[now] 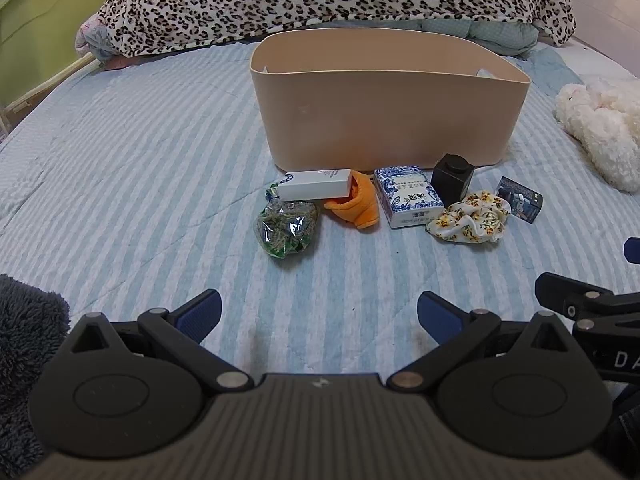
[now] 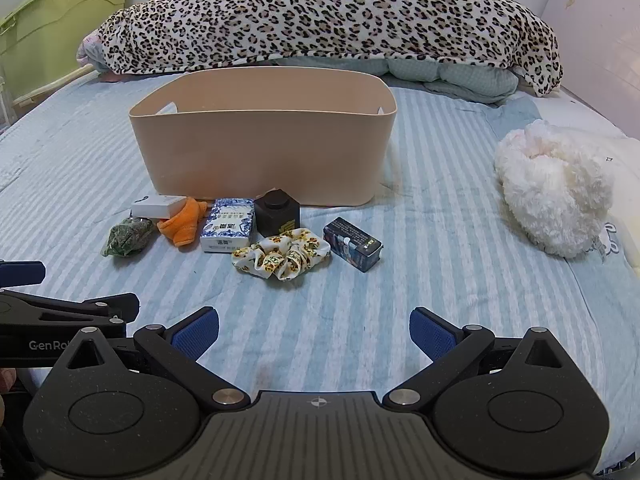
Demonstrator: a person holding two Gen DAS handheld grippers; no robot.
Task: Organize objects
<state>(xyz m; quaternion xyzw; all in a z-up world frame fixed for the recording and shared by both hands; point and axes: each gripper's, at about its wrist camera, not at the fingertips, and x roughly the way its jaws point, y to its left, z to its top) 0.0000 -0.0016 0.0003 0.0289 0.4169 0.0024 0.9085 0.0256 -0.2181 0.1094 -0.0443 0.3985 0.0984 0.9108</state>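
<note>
Left gripper (image 1: pixel 319 312) and right gripper (image 2: pixel 314 330): both spread wide, holding nothing, above the striped bedsheet (image 1: pixel 140 184). Beyond, in a row: green packet (image 1: pixel 286 230), print illegible; white box (image 1: pixel 316 185) resting on an orange cloth (image 1: pixel 356 204); blue-white carton (image 1: pixel 408 196); floral scrunchie (image 1: pixel 470 218); black cube (image 1: pixel 454 178); dark box (image 1: pixel 519 199). Behind them, beige bin (image 1: pixel 384 120), interior mostly hidden. White plush toy (image 2: pixel 554 188) was cut off in the left wrist view.

Right tongs (image 2: pixel 314 330) gape above striped bedspread (image 2: pixel 440 280); beige bin (image 2: pixel 260 152) seemingly empty.
</note>
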